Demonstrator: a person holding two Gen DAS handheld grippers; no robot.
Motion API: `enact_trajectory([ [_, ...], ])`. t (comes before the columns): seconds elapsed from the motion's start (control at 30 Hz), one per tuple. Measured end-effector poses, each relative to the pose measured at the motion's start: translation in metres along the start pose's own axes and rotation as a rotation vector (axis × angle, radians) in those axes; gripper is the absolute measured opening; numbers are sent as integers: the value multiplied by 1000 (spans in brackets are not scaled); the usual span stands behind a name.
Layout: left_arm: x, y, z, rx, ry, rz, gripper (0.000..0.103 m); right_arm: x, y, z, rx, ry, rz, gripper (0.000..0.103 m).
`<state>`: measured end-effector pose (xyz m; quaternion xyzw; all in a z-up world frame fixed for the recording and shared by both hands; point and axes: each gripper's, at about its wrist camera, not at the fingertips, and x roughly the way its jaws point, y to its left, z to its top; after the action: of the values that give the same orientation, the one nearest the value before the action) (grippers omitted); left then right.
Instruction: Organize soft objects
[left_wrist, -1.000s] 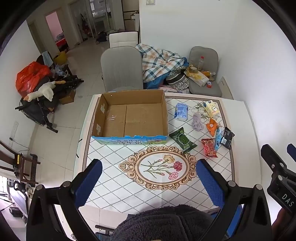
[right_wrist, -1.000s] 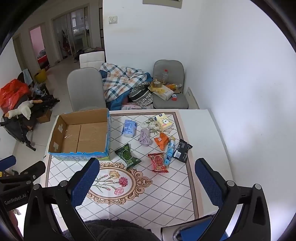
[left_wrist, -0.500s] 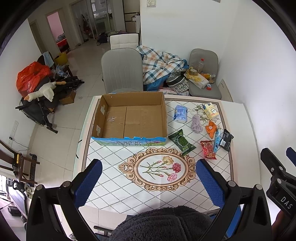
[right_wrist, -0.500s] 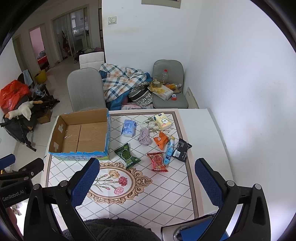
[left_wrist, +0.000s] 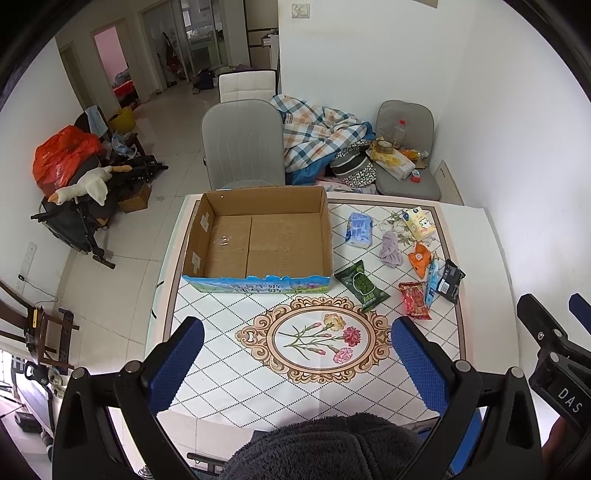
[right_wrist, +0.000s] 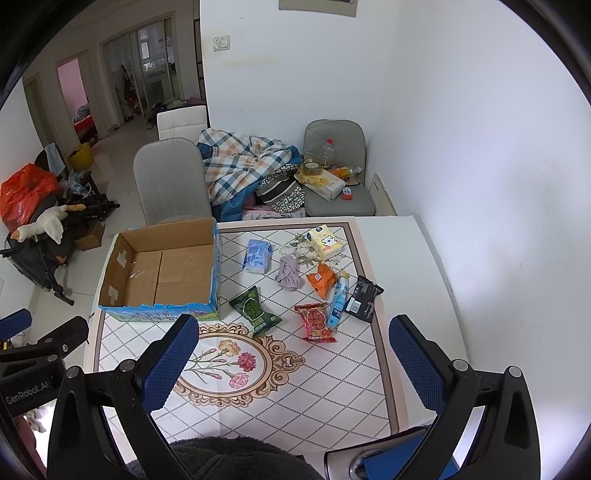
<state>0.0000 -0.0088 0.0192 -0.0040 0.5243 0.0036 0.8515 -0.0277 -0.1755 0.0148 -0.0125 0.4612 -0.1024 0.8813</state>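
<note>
An open cardboard box stands on the patterned table, with nothing in it. To its right lie a blue tissue pack, a lilac cloth, a yellow tissue pack, a green packet, a red packet, an orange packet, a blue tube and a black packet. My left gripper and right gripper are open and empty, high above the table's near side.
A grey chair stands behind the box. A plaid blanket and a second chair with clutter sit at the back. The white wall is close on the right. A dark fleece sleeve fills the bottom of the view.
Both grippers have drawn slightly up and back, so the table looks a little smaller. Nothing on the table has moved.
</note>
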Motion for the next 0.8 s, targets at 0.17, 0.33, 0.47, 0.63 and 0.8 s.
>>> enact_trajectory([
  [0.17, -5, 2, 0, -1, -28, 6, 103, -4, -1, 1, 5, -18, -13, 103],
  [0.33, -7, 5, -5, -2, -46, 8, 103, -7, -1, 1, 10, -27, -18, 103],
  [0.47, -8, 7, -7, -2, -55, 9, 103, -7, 1, 1, 5, -33, -17, 103],
  [0.63, -8, 8, -9, -4, -62, 11, 103, -8, 3, 2, 7, -38, -12, 103],
  [0.8, -7, 9, -9, -2, -58, 10, 103, -10, 4, 3, 8, -41, -7, 103],
])
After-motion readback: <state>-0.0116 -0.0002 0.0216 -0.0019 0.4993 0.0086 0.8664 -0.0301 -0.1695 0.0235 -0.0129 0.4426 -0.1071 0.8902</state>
